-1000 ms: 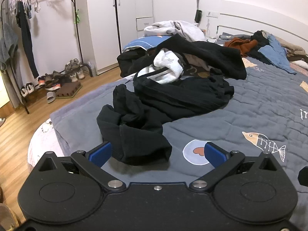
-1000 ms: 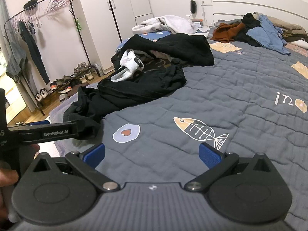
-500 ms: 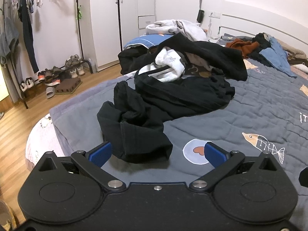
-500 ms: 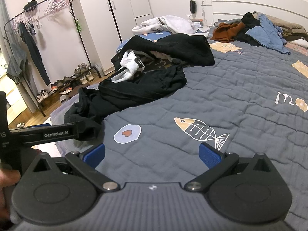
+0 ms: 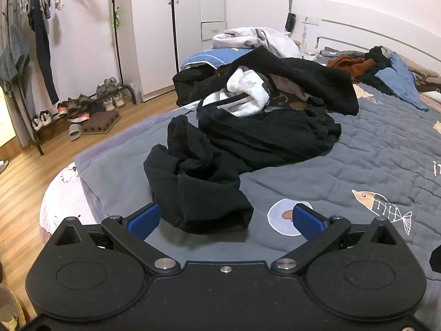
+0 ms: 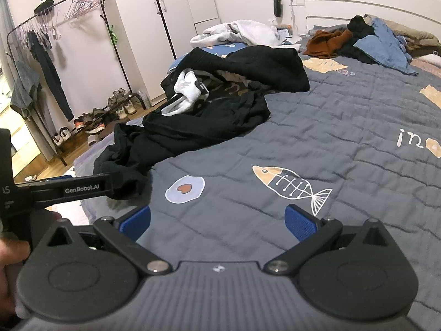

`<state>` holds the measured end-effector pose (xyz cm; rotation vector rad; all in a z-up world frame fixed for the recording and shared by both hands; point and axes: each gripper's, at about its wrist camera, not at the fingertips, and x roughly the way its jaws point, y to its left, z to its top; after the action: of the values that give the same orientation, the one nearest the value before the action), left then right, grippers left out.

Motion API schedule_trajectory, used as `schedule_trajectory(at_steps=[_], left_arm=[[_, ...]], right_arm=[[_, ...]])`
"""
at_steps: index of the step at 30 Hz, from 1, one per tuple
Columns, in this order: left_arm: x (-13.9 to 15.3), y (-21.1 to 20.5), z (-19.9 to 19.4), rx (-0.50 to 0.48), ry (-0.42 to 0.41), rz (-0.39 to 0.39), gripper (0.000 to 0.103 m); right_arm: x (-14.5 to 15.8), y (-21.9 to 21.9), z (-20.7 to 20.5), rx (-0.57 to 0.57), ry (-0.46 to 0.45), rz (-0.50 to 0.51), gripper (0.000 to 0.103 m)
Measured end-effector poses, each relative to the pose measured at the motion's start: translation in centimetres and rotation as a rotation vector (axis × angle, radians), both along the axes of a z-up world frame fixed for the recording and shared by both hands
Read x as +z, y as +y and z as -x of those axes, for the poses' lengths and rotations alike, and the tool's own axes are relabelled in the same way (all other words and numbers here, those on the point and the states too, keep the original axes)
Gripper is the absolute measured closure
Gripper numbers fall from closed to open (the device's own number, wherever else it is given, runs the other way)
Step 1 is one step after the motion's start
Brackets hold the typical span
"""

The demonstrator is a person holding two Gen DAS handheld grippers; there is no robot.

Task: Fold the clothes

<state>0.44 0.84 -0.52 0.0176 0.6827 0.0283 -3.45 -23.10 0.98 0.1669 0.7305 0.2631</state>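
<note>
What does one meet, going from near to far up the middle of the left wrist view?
left gripper → black garment → white garment → blue pillow → light grey garment → white wardrobe

home bedroom: quilted bed (image 5: 386,165), wardrobe (image 5: 165,33), clothes rack (image 6: 49,41)

Not much going on over the last second. The left gripper (image 5: 224,218) creeps a bit closer to the crumpled black garment (image 5: 204,182), so the near cuff end now sits right between its spread blue pads, and the view swings slightly so more of the wardrobe and less of the clothes rack (image 5: 35,55) shows. The right gripper (image 6: 217,220) drifts a touch forward over the grey bedspread (image 6: 344,115); the fish print (image 6: 292,184) slides slightly lower in its view.
</note>
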Motion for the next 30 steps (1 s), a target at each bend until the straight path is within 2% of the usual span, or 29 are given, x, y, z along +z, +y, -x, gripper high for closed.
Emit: schedule_trajectory(at_steps=[23, 27, 30], left_arm=[[-0.2, 0.9, 0.2, -0.051, -0.034, 0.012, 0.0], [0.5, 2.4, -0.5, -0.054, -0.033, 0.068, 0.0], [1.3, 3.6, -0.9, -0.038, -0.073, 0.115, 0.0]], right_arm=[[-1.0, 0.9, -0.5, 0.007, 0.026, -0.012, 0.0], [-1.4, 1.3, -0.9, 0.005, 0.025, -0.015, 0.0], [-1.6, 1.6, -1.3, 0.007, 0.02, -0.011, 0.0]])
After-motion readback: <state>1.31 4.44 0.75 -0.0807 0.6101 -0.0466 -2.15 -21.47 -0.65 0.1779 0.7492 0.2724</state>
